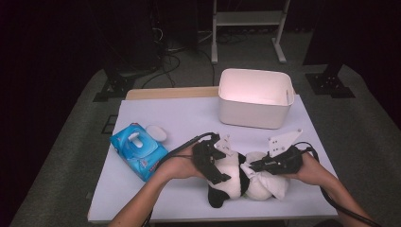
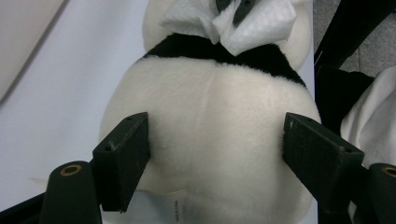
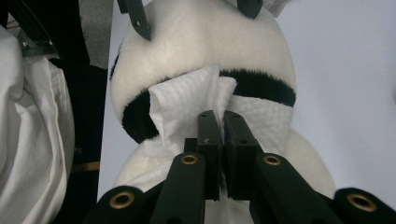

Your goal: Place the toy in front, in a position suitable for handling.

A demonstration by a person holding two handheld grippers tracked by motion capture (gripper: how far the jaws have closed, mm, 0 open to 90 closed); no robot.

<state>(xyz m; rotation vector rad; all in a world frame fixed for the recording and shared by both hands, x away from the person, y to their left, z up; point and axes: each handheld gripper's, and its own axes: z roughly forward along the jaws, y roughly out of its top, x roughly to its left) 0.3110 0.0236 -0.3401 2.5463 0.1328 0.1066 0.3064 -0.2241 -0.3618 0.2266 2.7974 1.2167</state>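
High view is showing a plush panda [image 1: 229, 177] lying near the front edge of the white table [image 1: 189, 123], with the left gripper [image 1: 210, 161] gripping its body between wide-spread jaws and the right gripper [image 1: 257, 165] pinching a white wipe [image 1: 265, 182] against it. Right gripper view is revealing jaws closed tight on that wipe [image 3: 187, 100], bunched over the panda's [image 3: 205, 42] black band, while left gripper view is showing the pads pressing the panda's [image 2: 210, 140] white flanks. A blue wipes pack [image 1: 138, 149] is lying just to the left, a white bin [image 1: 255, 97] is sitting beyond, and dark stands are ringing the grey floor.
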